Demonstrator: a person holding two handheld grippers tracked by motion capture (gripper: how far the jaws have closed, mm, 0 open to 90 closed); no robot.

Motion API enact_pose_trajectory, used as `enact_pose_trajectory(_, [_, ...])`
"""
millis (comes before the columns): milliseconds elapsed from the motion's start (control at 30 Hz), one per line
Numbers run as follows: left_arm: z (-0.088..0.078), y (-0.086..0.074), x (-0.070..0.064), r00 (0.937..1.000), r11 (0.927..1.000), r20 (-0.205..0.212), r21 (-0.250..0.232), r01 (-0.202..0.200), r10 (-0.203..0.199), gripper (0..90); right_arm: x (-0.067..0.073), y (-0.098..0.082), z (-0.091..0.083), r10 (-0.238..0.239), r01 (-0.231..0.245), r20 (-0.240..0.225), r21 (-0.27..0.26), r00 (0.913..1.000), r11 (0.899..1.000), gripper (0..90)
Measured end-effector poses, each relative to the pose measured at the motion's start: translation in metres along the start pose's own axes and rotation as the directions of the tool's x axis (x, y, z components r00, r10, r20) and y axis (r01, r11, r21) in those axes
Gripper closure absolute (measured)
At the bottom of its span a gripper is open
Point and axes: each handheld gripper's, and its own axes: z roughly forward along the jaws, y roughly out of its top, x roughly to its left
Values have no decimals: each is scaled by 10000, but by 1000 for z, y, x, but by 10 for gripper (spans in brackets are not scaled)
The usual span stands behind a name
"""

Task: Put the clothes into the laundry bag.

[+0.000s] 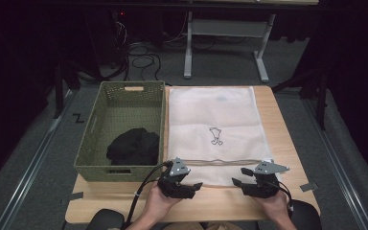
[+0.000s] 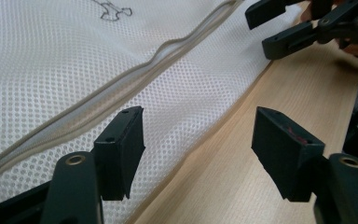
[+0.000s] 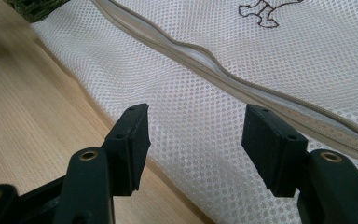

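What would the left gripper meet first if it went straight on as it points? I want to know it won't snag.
Probably the white mesh bag: the left gripper, jaws open, points over the bag's near edge toward its zipper. Depth is unclear.

I have a light wooden table [image 1: 287, 143] in front of me. A green woven basket [image 1: 96, 143] sits on its left part. Just beside it, touching its right wall, a white mesh laundry bag [image 1: 211, 115] lies flat, zip toward the near edge. Grey tape strips [image 1: 309, 187] mark the table's near corners.
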Motion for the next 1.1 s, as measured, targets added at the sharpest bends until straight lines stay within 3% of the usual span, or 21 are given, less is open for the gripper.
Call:
enact_pose_trajectory(167, [-6, 6, -2, 9999, 9997, 132, -230, 63, -60, 342, -1, 0, 0, -47, 47, 16, -72, 10000, 10000, 423])
enact_pose_trajectory(467, [-4, 15, -5, 9998, 9998, 214, -179, 11, -8, 329, -1, 2, 2, 15, -15, 9, -52, 10000, 10000, 423])
enact_pose_trajectory(1100, [19, 36, -2, 9957, 9955, -138, 251, -915, 919, 371, -2, 2, 3, 96, -96, 67, 25, 9999, 10000, 424])
